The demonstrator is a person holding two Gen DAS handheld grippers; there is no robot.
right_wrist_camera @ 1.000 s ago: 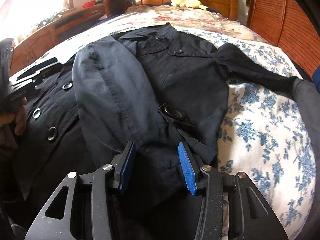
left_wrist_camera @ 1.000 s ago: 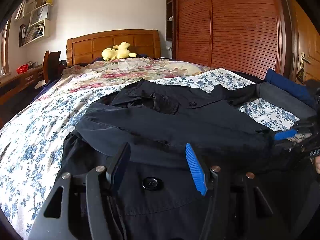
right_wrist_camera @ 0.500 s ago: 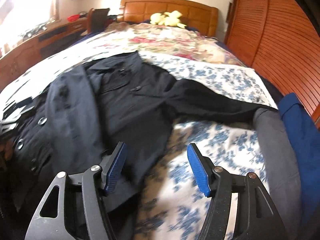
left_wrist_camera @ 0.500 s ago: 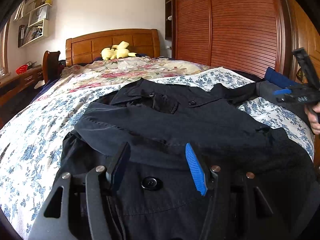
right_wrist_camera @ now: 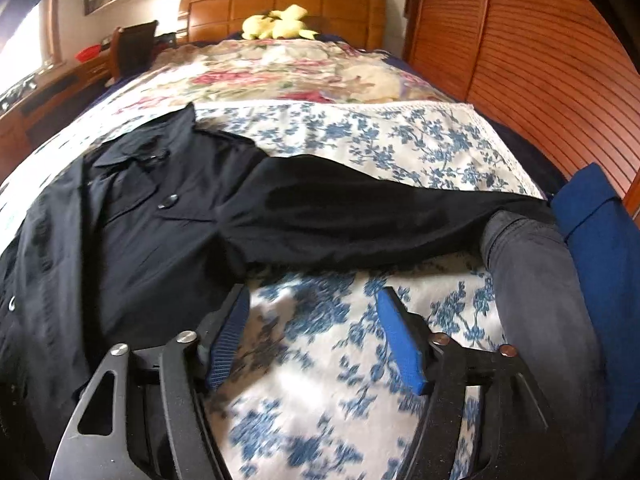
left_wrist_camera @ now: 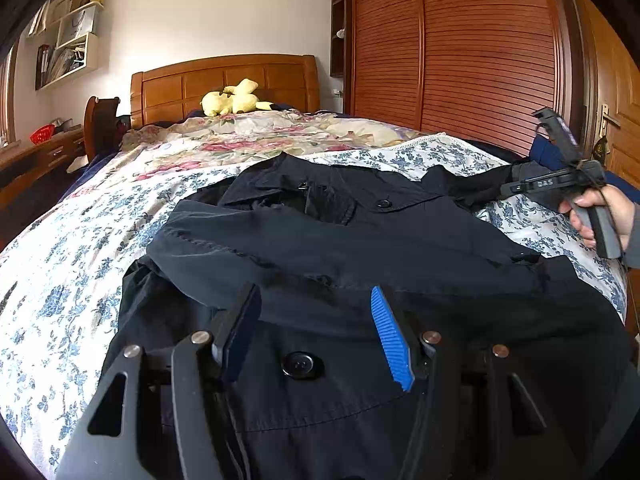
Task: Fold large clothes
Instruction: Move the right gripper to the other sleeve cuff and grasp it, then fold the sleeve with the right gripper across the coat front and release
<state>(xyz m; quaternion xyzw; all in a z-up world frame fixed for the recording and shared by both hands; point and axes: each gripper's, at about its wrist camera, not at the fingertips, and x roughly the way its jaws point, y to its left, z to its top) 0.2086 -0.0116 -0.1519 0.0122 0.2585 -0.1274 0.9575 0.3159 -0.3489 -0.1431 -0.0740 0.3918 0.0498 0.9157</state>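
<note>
A large black button-up coat [left_wrist_camera: 360, 248] lies on the flowered bed, one sleeve folded across its chest. My left gripper [left_wrist_camera: 316, 328] is open and empty, low over the coat's front near a big button [left_wrist_camera: 301, 364]. My right gripper [right_wrist_camera: 312, 332] is open and empty, over bare bedsheet beside the coat [right_wrist_camera: 132, 232]. The coat's other sleeve [right_wrist_camera: 360, 220] stretches to the right across the sheet, just beyond the right gripper. The right gripper also shows in the left wrist view [left_wrist_camera: 560, 184], held by a hand at the bed's right edge.
The blue-flowered sheet [right_wrist_camera: 400, 148] covers the bed. A grey garment [right_wrist_camera: 536, 280] and a blue one [right_wrist_camera: 604, 240] lie at the bed's right edge. A yellow plush toy [left_wrist_camera: 234, 98] sits by the wooden headboard. A wooden wardrobe [left_wrist_camera: 480, 52] stands right, a desk [right_wrist_camera: 48, 96] left.
My right gripper let go of the folded sleeve, lifted off the coat and swung right to the outstretched sleeve. My left gripper has stayed still.
</note>
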